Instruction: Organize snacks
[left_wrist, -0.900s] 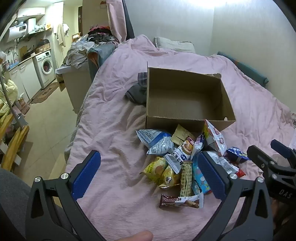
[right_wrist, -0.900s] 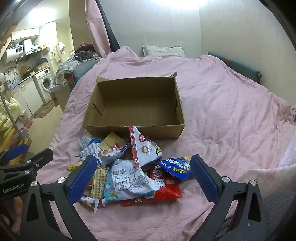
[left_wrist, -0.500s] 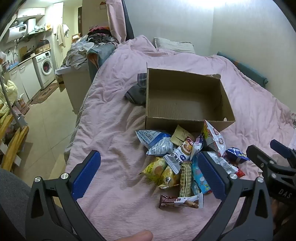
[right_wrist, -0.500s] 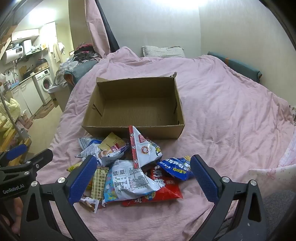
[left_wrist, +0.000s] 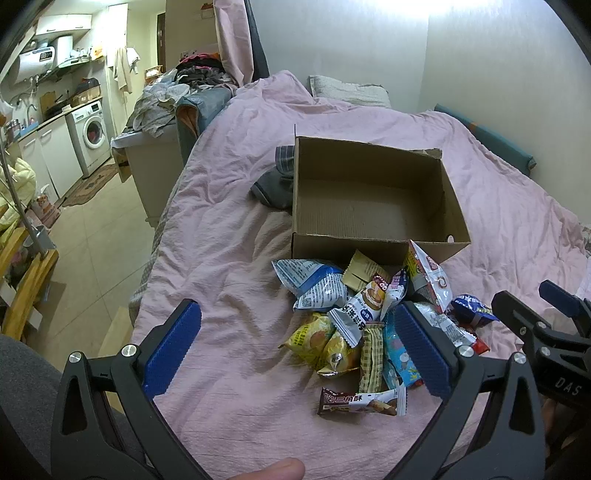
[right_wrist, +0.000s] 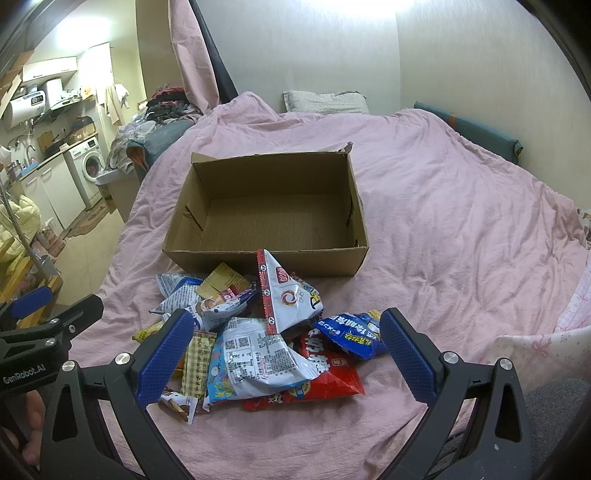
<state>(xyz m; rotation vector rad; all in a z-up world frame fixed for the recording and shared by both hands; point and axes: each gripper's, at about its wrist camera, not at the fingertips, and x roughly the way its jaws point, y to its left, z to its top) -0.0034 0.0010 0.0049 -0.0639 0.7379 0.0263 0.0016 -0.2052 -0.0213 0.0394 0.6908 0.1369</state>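
Cardboard box (right_wrist: 266, 254) empty, snack pile (right_wrist: 258, 332) untouched; left hand-held gripper (left_wrist: 299, 350) & right hand-held gripper (right_wrist: 284, 354) spread wide, pre-pick; next: pinch top packet.

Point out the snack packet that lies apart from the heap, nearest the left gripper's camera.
The brown chocolate-bar packet: it lies flat by itself at the near edge of the snack pile, while the others overlap one another closer to the cardboard box.

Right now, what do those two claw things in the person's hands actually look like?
Both are black plastic frames with triangular cut-outs and silver screws. The left gripper and right gripper each carry two blue ridged pads. White lettering marks their sides: "GenRobot.AI" on the left, "DAS" on the right. No cables show.
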